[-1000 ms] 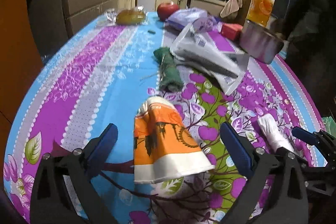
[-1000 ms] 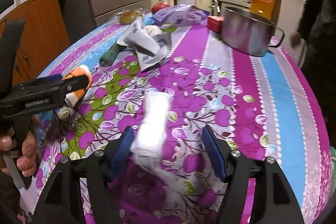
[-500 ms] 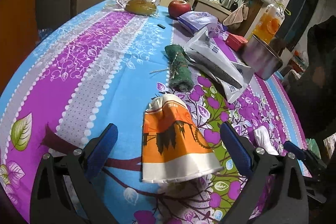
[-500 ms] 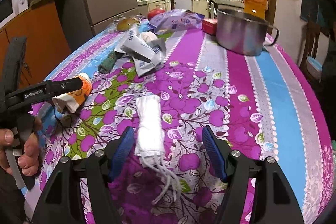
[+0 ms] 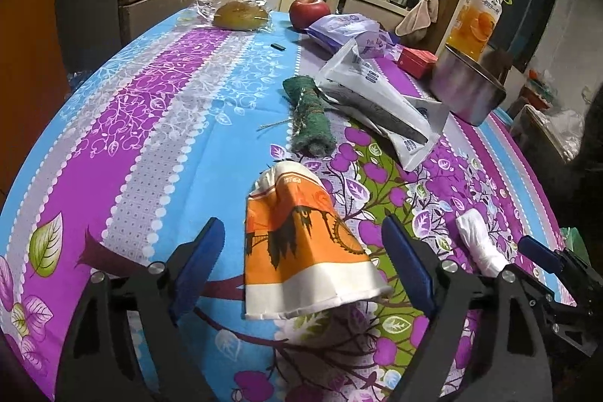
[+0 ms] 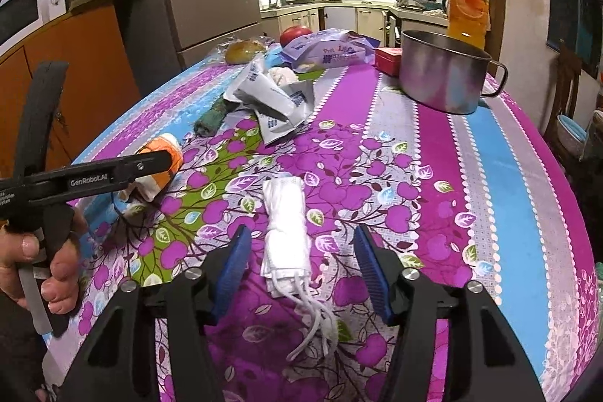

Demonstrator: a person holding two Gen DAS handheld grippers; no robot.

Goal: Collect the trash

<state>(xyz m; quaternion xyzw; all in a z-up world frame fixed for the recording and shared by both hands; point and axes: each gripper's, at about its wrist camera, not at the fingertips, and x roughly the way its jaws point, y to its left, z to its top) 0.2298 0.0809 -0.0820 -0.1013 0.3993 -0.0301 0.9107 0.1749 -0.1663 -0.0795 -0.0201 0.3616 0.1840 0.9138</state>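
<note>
Paper cup (image 5: 301, 247), crushed near the surface's near edge, may squirt from the closing, untouching left gripper (image 5: 301, 274); right gripper (image 6: 301, 270), closing around the mask (image 6: 286, 232), could snag its loops.

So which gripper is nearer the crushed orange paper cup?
Left. The left gripper straddles the paper cup, jaws closing, not yet touching. The right gripper sits off to the side around the folded mask.
</note>
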